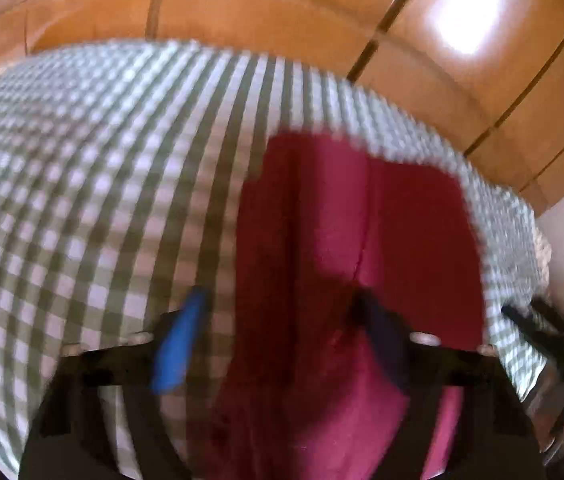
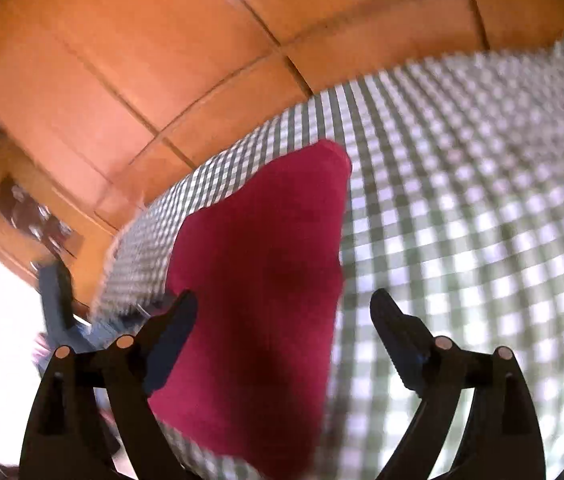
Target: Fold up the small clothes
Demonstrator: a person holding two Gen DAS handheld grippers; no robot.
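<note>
A dark red garment (image 1: 321, 220) lies flat on a green-and-white checked cloth (image 1: 82, 160), near the cloth's right edge in the left wrist view. My left gripper (image 1: 282, 304) is open just above it, the right finger over the red fabric, the blue-padded left finger (image 1: 180, 344) over the checked cloth. In the right wrist view the same red garment (image 2: 262, 260) lies between and ahead of my right gripper (image 2: 282, 308), which is open and holds nothing. Both views are motion-blurred.
The checked cloth (image 2: 481, 220) covers a table standing on an orange tiled floor (image 1: 282, 0). A black frame (image 1: 561, 340) shows at the left wrist view's right edge. A wooden cabinet (image 2: 22, 216) stands at the left of the right wrist view.
</note>
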